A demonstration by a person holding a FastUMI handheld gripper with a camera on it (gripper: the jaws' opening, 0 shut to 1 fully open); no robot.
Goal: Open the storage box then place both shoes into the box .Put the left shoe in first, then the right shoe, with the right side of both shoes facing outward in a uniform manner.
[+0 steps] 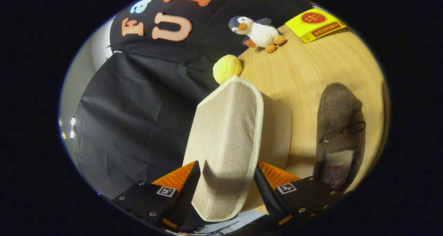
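Lifting: my gripper (pixel 226 191) pinches the beige woven fabric box lid (pixel 226 139).
Left: brown fuzzy shoe (pixel 341 125) waits on the surface (pixel 304 73).

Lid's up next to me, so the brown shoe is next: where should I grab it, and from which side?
Grip the brown shoe across its heel collar, around the opening nearest the gripper, coming from above. It lies flat on the table, sole down, so the walls are probably thin enough for the jaws. First release the beige lid they now flank.

1 shoe (pixel 341 132), 1 box (pixel 228 142), 1 penguin (pixel 258 32)
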